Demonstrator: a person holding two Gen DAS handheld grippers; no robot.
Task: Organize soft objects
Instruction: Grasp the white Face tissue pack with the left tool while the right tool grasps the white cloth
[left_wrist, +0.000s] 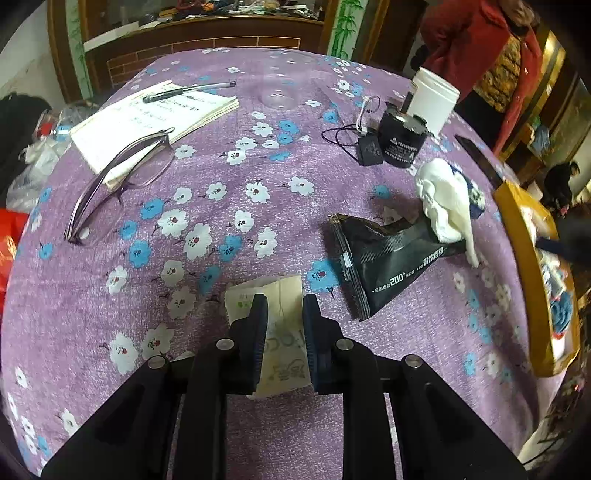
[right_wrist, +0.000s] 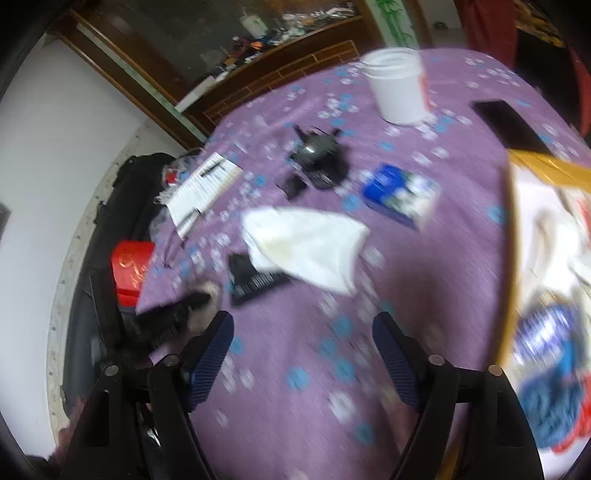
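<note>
My left gripper (left_wrist: 285, 306) is shut on a small white tissue packet (left_wrist: 282, 343) just above the purple flowered tablecloth (left_wrist: 207, 177). A white cloth (left_wrist: 445, 206) lies crumpled to the right, partly over a black wipes pouch (left_wrist: 384, 258). The same white cloth (right_wrist: 306, 243) and black pouch (right_wrist: 255, 282) show in the blurred right wrist view, ahead of my right gripper (right_wrist: 303, 328), which is open and empty above the table. A blue tissue packet (right_wrist: 399, 192) lies beyond the cloth. A yellow-rimmed box (right_wrist: 513, 229) at the right holds soft items.
Glasses (left_wrist: 122, 177) rest on a notebook (left_wrist: 159, 118) with a pen (left_wrist: 188, 90) at the far left. A black jar (left_wrist: 400, 140) with cables, a white tub (left_wrist: 434, 98) and a dark phone (right_wrist: 509, 125) stand at the far right. A person in red (left_wrist: 476, 48) stands behind the table.
</note>
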